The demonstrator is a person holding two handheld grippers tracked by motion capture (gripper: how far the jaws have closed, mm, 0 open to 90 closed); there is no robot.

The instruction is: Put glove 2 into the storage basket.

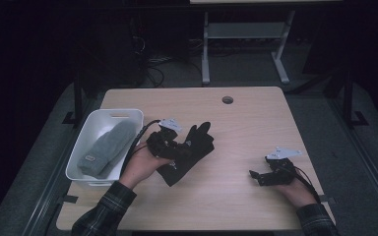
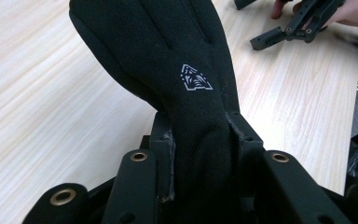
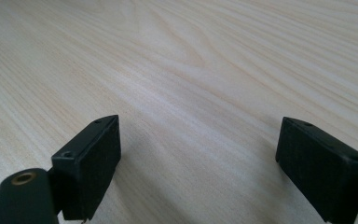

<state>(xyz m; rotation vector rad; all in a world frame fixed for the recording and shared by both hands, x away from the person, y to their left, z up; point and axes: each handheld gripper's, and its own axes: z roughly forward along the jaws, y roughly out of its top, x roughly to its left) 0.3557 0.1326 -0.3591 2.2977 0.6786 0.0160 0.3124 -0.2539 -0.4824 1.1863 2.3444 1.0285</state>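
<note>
Left gripper (image 1: 174, 147) is clamped on a black fabric glove (image 2: 168, 60) with a small white emblem, the cloth bunched between its pads in the left gripper view. Part of the glove appears clear of the light wooden table (image 1: 246, 128), though the high view is too dim to say how much still rests on it. The grip near the cuff end lets the fingers trail free, likely for carrying to the white plastic bin (image 1: 128, 114) just beside, which holds a grey knitted mitten (image 1: 106, 147). Right gripper (image 1: 262, 177) idles well apart, jaws spread with nothing between them, low over bare table.
</note>
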